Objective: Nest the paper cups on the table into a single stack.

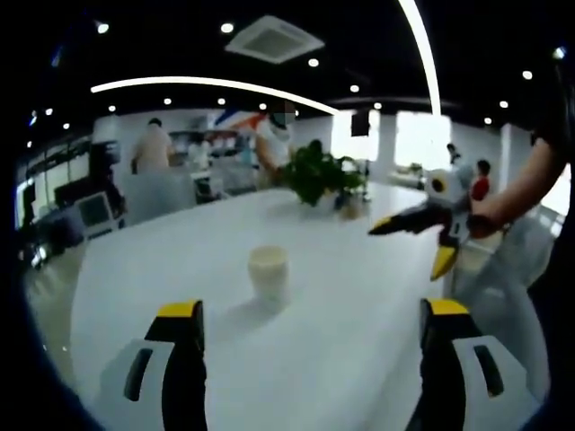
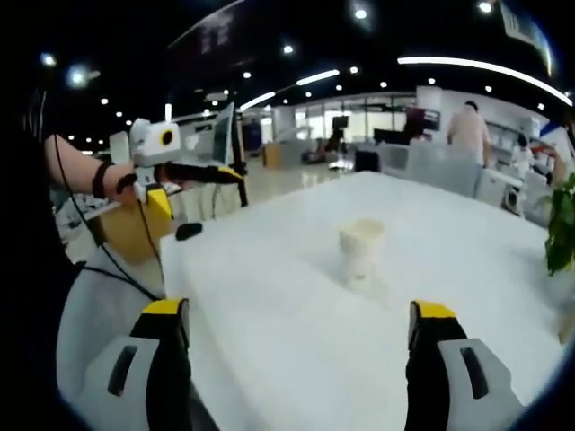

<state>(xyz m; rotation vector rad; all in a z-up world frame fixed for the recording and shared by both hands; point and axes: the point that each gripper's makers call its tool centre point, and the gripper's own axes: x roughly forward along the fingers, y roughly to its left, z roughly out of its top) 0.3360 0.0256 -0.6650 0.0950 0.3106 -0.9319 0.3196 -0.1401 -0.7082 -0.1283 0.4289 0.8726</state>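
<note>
Paper cups (image 1: 269, 272), nested in one stack, upright mid-table (image 1: 341, 359), apart from both tools; left gripper (image 1: 313, 316) spread wide, empty, low before the stack; right gripper (image 2: 297, 316) likewise spread and empty; potted plant (image 1: 321, 175) at the far table end; people standing beyond; nothing between jaws and stack.

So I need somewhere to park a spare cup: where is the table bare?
Bare all around the paper cup, between it and the left tool, and toward the right tool. Crowded only at the far end, by the plant.
</note>
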